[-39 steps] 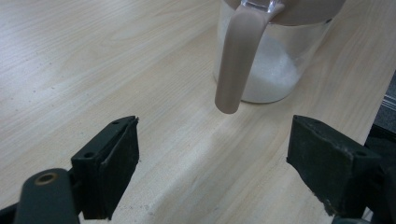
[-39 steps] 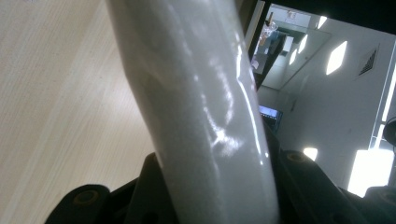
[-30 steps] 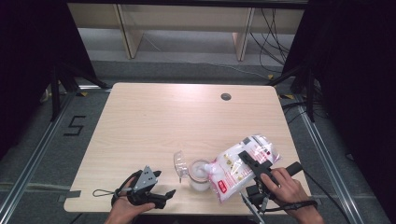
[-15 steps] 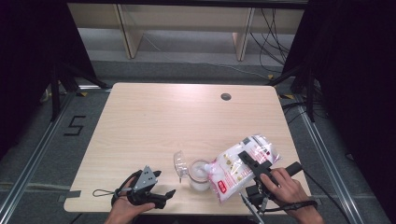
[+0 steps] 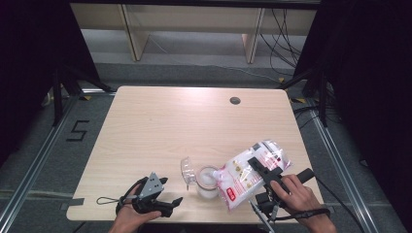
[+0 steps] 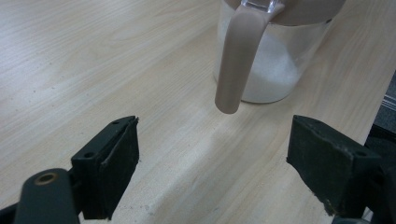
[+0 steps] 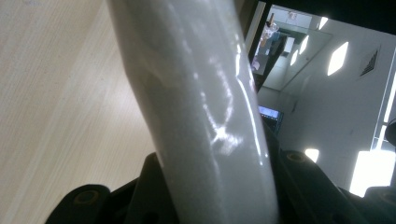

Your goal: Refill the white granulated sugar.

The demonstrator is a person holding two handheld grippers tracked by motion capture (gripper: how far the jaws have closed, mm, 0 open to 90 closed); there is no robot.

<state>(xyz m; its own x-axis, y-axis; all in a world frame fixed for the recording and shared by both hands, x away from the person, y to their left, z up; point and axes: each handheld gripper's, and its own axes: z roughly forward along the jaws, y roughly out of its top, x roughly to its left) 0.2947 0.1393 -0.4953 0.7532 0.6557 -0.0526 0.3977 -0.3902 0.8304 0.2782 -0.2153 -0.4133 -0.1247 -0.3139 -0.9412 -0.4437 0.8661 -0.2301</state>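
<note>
My right tool (image 5: 266, 171) pinching bag (image 5: 248, 172), tipped over jar (image 5: 208, 181) same as second ago — pour going on. My left tool (image 5: 163, 194) spread wide, waiting on bench (image 5: 194, 121).

Looks like a lab recording setup: pale wood bench (image 5: 160, 126) ringed by black curtains (image 5: 29, 58), metal frame rails (image 5: 29, 170) on grey floor, taped number marker (image 5: 77, 131) at left, loose cables (image 5: 284, 29) far right.

Left gripper (image 5: 170, 203) low, fingers (image 6: 109, 163) wide apart; right gripper (image 5: 260, 170) raised, fingers clamped.
</note>
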